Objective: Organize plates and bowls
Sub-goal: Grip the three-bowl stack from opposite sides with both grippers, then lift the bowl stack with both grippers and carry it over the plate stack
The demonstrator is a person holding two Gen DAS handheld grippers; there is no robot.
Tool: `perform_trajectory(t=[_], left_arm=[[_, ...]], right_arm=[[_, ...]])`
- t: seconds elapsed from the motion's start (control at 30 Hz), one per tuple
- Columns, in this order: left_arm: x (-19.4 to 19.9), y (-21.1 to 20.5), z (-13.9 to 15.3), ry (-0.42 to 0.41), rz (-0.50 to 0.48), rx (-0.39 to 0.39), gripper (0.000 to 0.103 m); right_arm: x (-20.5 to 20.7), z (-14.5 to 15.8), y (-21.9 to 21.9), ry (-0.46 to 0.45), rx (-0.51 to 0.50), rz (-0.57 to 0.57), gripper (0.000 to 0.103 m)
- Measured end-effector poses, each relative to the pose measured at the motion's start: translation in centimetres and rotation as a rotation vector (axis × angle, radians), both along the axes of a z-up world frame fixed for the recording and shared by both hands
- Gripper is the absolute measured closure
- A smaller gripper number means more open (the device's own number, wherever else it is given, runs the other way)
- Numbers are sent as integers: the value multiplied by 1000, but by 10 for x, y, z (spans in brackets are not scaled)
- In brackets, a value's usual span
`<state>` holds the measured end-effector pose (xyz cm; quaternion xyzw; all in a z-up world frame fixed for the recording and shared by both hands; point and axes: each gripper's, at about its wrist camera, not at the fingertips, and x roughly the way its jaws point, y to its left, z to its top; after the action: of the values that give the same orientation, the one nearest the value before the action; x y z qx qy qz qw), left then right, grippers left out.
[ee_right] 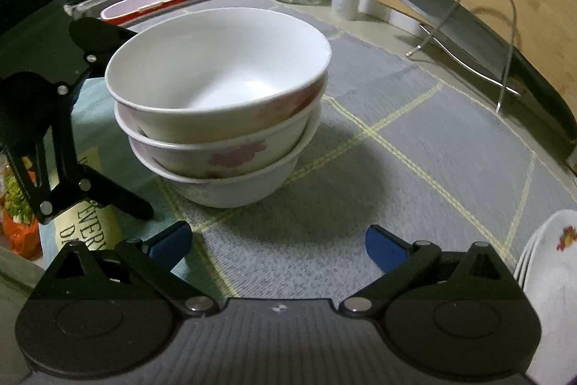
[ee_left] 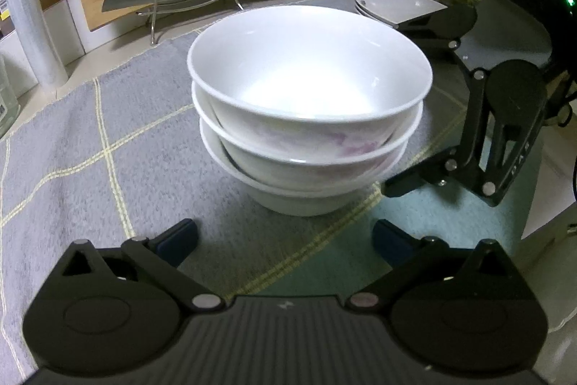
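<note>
Bowls [ee_left: 310, 110] nested three-high on grey mat [ee_left: 108, 118], left tool [ee_left: 285, 239] and right tool [ee_right: 277, 246] both spread apart.

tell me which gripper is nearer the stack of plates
Right. The right gripper, open, has the stack of plates just beside its own right finger; the left gripper, also open, faces the bowl stack, plates beyond it.

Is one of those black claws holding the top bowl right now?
No: both the left gripper and the right gripper are open with nothing between their fingers, short of the stack of bowls.
</note>
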<state>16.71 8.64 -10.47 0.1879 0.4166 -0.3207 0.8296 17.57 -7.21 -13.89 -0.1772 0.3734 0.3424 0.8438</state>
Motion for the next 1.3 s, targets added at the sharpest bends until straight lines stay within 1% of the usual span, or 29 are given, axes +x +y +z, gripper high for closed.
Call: perform_trajectory(t=[0.23, 0.27, 0.3, 0.47, 0.63, 0.83, 0.97, 1.03, 1.17, 1.3], left_arm=[[1, 0, -1, -6, -10, -4, 0], [1, 1, -2, -9, -22, -7, 0], [1, 1, -2, -37, -43, -14, 0], [4, 5, -4, -51, -108, -36, 0], [11, 7, -4, -50, -173, -40, 0], [24, 10, 1, -38, -273, -52, 1], [31, 13, 9, -51, -362, -56, 1], [35, 15, 12, -49, -411, -64, 2], [41, 14, 13, -42, -522, -65, 3], [48, 12, 11, -25, -551, -75, 9]], right_arm=[[5, 0, 3, 1, -2, -8, 0], [6, 0, 5, 1, -3, -11, 0], [6, 0, 6, 2, -3, -15, 0], [9, 0, 10, 10, -9, -45, 0], [11, 2, 15, 23, -25, -43, 0], [11, 8, 19, 33, -41, -17, 0], [10, 17, 22, 33, -20, 13, 0], [9, 20, 25, 31, -32, 27, 1], [8, 22, 29, 34, -47, 45, 7], [9, 23, 33, 43, -46, 71, 12]])
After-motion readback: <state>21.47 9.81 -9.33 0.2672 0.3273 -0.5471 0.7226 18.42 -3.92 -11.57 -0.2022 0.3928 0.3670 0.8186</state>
